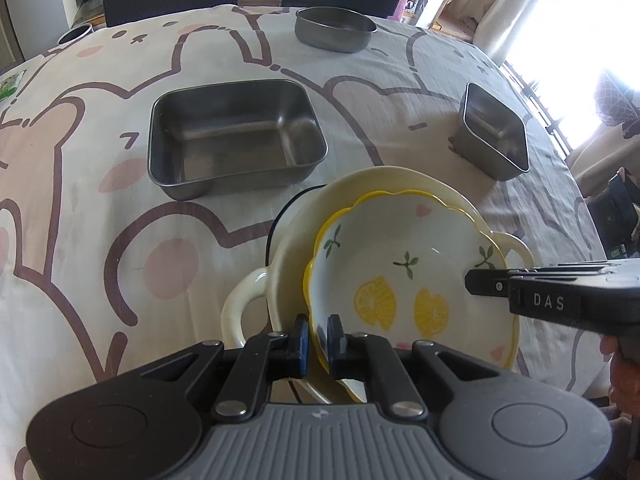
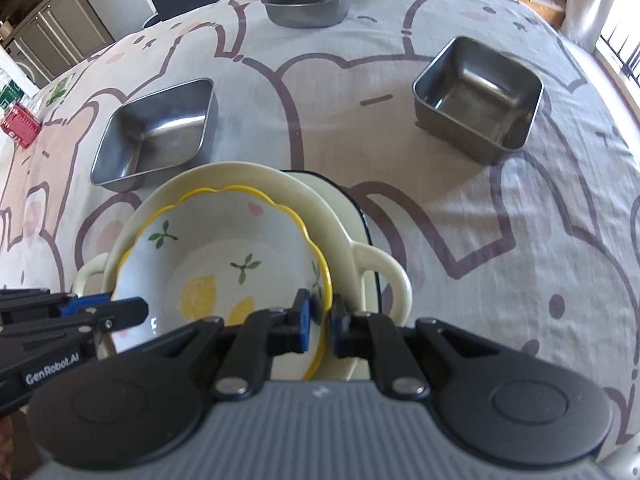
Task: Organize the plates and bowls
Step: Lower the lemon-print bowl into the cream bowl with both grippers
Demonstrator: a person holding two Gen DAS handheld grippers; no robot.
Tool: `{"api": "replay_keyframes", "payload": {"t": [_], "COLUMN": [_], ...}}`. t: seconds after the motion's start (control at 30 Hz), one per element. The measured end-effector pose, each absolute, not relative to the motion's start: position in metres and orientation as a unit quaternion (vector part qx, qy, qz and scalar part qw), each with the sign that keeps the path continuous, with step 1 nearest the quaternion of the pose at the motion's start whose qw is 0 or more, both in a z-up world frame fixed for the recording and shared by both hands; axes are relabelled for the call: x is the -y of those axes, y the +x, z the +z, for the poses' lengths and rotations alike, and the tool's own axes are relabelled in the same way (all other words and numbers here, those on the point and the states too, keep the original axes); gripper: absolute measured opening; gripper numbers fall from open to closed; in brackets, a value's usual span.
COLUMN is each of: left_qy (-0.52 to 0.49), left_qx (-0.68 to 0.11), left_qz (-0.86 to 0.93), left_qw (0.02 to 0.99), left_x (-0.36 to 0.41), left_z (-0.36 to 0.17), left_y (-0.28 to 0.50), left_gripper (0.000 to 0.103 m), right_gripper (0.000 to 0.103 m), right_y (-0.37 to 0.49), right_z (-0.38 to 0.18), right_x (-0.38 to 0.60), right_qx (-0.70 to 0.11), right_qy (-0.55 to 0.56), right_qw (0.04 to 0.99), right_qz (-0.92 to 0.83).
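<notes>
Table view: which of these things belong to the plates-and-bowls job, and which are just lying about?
Job:
lemon bowl, pinched by left gripper and right gripper
cream handled dish beneath
large steel tray
small steel tray
oval steel bowl

Lying about:
red packet

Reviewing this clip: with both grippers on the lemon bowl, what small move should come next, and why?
Probably let go. The lemon bowl already sits inside the cream handled dish, while the left gripper and right gripper pinch opposite rims.
</notes>
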State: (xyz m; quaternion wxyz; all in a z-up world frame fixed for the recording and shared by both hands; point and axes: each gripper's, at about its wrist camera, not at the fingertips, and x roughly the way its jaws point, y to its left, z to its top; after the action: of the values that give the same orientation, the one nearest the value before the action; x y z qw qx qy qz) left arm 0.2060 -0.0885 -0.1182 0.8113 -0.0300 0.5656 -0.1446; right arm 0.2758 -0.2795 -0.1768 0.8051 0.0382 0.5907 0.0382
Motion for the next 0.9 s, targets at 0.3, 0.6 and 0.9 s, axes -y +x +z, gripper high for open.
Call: {"api": "replay_keyframes", "payload": {"t": [0.3, 0.6, 0.9], "left_qy": [-0.026, -0.021, -0.018], "left_qx": [-0.558, -0.561, -0.562], "left_qz": [-0.145, -0.148, -0.151], "left_qw": [0.816, 0.814, 0.813], "left_x": [0.089, 0.09, 0.092], "left_z": [-0.114, -0.115, -0.114], "left_y": [0.205, 0.205, 0.203], "left_gripper": [0.009, 0.01, 0.015], "right_gripper": [0.01, 0.01, 0.01], "right_y": [0.275, 0.269, 0.261], "right_z": [-0.176, -0.17, -0.165], "right_x": [0.287, 0.287, 0.289], "right_qx": [-0.589, -0.583, -0.577], "right_qy": [0.061, 0.056, 0.045], "right_qw": [0.805, 0.809, 0.814], "right_qz": [0.038, 0.041, 0.052]}}
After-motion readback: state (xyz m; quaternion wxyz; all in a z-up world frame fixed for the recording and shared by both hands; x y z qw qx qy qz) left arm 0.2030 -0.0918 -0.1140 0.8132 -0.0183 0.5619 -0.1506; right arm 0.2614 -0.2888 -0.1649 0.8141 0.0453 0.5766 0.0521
